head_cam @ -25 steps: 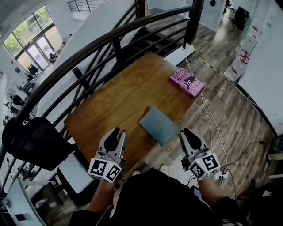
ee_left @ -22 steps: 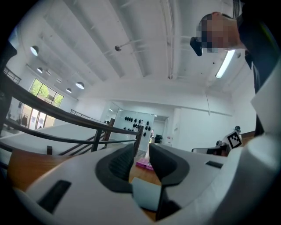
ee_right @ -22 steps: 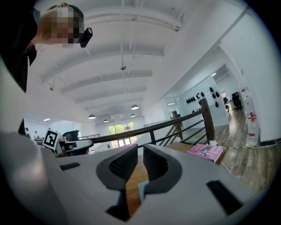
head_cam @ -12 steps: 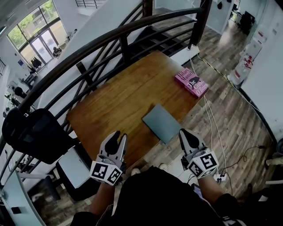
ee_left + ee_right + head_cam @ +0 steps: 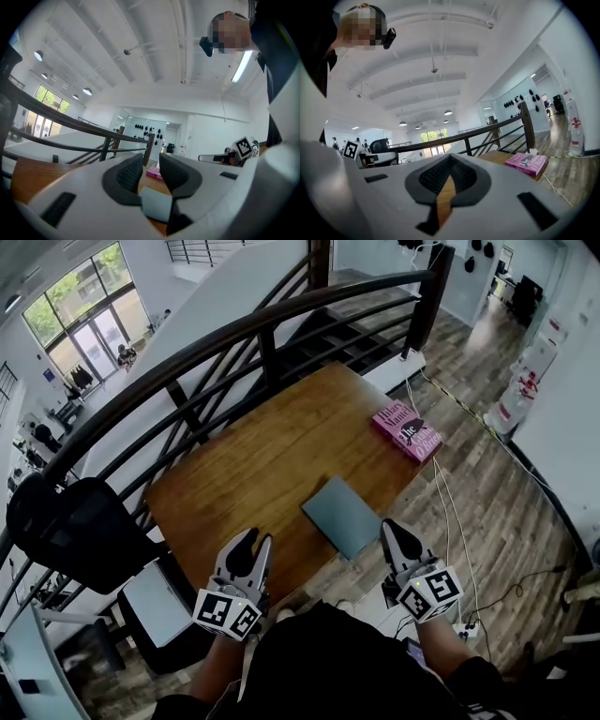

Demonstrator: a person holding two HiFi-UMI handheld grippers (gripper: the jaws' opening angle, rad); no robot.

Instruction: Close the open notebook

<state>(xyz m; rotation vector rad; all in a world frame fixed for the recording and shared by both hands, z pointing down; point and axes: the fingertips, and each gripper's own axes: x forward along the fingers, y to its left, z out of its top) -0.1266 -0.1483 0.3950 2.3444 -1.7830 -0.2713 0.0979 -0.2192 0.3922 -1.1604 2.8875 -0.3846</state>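
Note:
The grey-blue notebook (image 5: 342, 515) lies closed and flat near the front edge of the wooden table (image 5: 253, 460). In the left gripper view the notebook (image 5: 154, 204) shows beyond the jaws, not between the pads. My left gripper (image 5: 255, 542) hovers at the table's front edge, left of the notebook, partly open and empty. Just off the notebook's right corner is my right gripper (image 5: 392, 529), with its jaws shut on nothing. In its own view the right gripper (image 5: 449, 176) shows both pads pressed together.
A pink book (image 5: 407, 431) lies at the table's far right corner, with white cables running down to the floor beside it. A dark stair railing (image 5: 234, 329) curves behind the table. A black office chair (image 5: 75, 531) stands at the left.
The right gripper's jaws have come together. Both hands stay near the table's front edge, and the notebook has not moved.

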